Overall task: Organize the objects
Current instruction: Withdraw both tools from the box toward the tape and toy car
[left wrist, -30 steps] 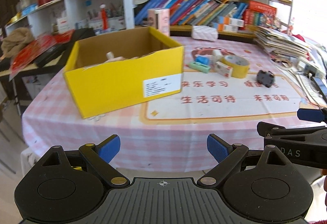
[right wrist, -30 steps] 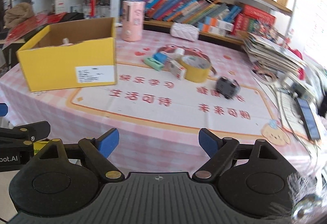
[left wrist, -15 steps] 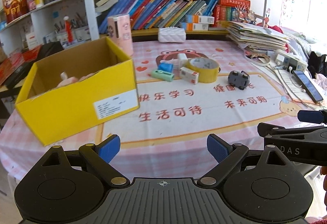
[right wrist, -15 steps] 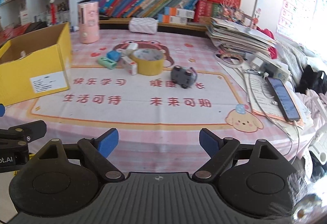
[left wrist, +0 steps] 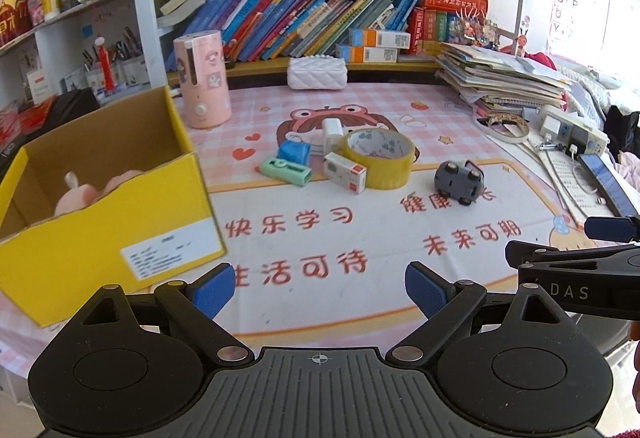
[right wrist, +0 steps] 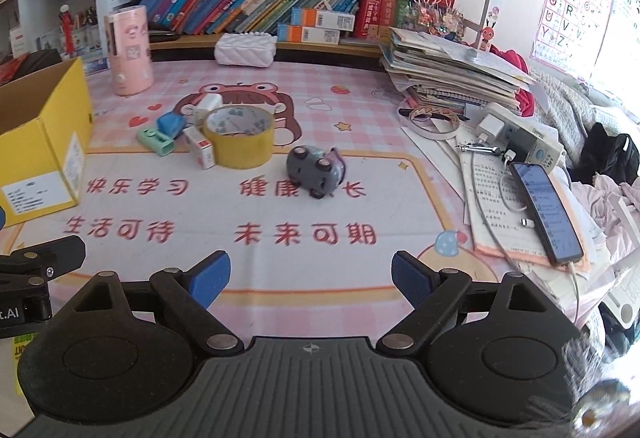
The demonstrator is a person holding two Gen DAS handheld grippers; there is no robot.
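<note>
A yellow cardboard box (left wrist: 104, 222) stands open at the left of the table with a pink soft toy (left wrist: 86, 194) inside. Mid-table lie a roll of yellow tape (left wrist: 378, 158), a grey toy car (left wrist: 458, 182) on its side, a mint green block (left wrist: 286, 171), a blue piece (left wrist: 295, 153) and two small white boxes (left wrist: 345, 177). My left gripper (left wrist: 320, 290) hangs open over the near table edge, nothing between its blue pads. My right gripper (right wrist: 310, 280) is likewise open and empty, well short of the toy car (right wrist: 316, 168) and the tape (right wrist: 239, 136).
A pink cylinder (left wrist: 202, 78) and a white quilted case (left wrist: 317, 72) stand at the back. Stacked papers (right wrist: 452, 72), a power strip (right wrist: 524, 138) with cables and a phone (right wrist: 546, 212) crowd the right side. Bookshelves rise behind the table.
Both grippers have swung to the right along the table edge; the yellow box has slid to the left of both views, and the tape, car and the cluttered right side have come into fuller view.
</note>
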